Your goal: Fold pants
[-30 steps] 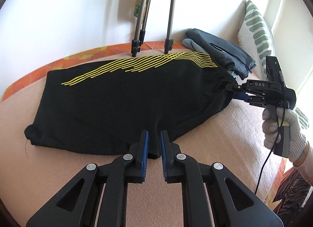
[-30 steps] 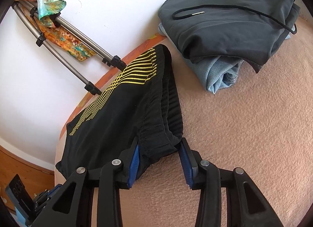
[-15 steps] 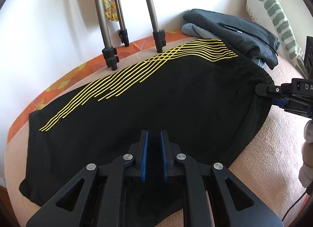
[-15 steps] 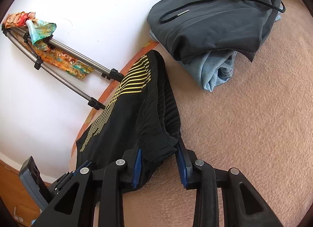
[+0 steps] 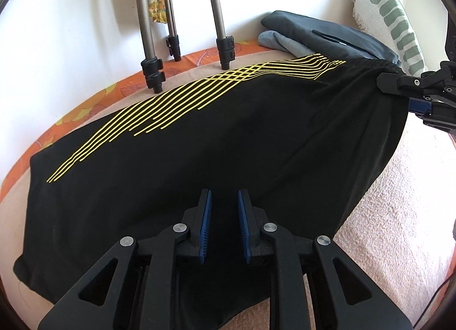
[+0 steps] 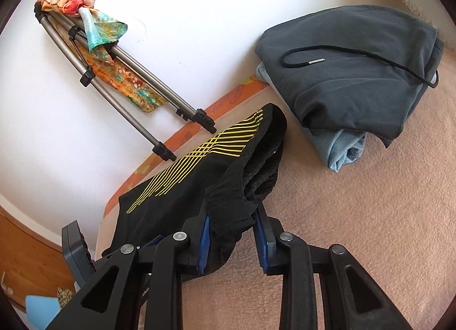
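From my left wrist camera, the pants (image 5: 228,145) lie spread across the bed (image 5: 399,216), black with yellow stripes (image 5: 199,99) running along the far edge. My left gripper (image 5: 223,216) sits over the near edge of the fabric, jaws parted by a narrow gap with black cloth showing between and beneath them; I cannot tell whether they pinch any of it. At the right edge the right gripper (image 5: 410,93) meets the waistband end of the pants, which looks lifted there. Beyond the pants, tripod legs (image 5: 222,16) stand against the wall, and a grey folded pile (image 5: 327,39) rests beside a patterned pillow (image 5: 390,11).

From my right wrist camera, the right gripper (image 6: 232,230) has the bunched waistband (image 6: 236,204) between its jaws; they stand fairly wide, yet the cloth fills the gap and touches both pads (image 6: 204,233). The pants (image 6: 185,187) stretch away to the left toward the wall, raised at my end. The left gripper's body (image 6: 77,247) shows at the lower left, by the far end. The folded pile (image 6: 350,79), dark grey over light blue, lies just right of the pants, apart from them. The tripod (image 6: 128,96), draped with a colourful scarf (image 6: 99,28), leans on the wall.
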A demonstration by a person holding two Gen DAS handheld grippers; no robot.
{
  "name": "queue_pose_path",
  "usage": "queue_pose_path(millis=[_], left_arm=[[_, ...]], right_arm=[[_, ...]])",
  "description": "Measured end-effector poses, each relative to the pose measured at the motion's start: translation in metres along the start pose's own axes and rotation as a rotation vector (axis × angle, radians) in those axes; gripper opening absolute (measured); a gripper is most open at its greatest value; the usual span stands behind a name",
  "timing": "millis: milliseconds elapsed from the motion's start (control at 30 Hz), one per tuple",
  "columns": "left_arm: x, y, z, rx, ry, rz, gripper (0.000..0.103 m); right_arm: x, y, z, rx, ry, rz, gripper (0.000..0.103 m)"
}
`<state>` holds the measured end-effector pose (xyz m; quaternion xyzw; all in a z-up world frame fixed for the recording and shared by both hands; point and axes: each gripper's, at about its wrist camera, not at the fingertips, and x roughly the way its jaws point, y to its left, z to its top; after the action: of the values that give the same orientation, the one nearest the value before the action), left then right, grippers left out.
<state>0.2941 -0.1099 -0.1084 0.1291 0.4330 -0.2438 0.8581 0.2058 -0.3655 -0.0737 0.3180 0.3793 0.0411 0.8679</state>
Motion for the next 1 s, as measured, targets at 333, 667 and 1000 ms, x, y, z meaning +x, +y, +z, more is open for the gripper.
queue_pose_path(millis=[333, 667, 1000], left_arm=[[-0.067, 0.075, -0.028, -0.191, -0.101, 0.01, 0.027], [-0.078, 0.192, -0.09, -0.365, -0.006, 0.22, 0.029], [-0.108, 0.237, -0.134, -0.55, -0.087, 0.169, 0.029]], right_arm=[[0.0, 0.088, 0.01, -0.221, -0.029, 0.009, 0.025], [0.049, 0.195, -0.017, -0.433, 0.041, 0.033, 0.023], [0.132, 0.297, -0.073, -0.644, 0.131, 0.035, 0.022]])
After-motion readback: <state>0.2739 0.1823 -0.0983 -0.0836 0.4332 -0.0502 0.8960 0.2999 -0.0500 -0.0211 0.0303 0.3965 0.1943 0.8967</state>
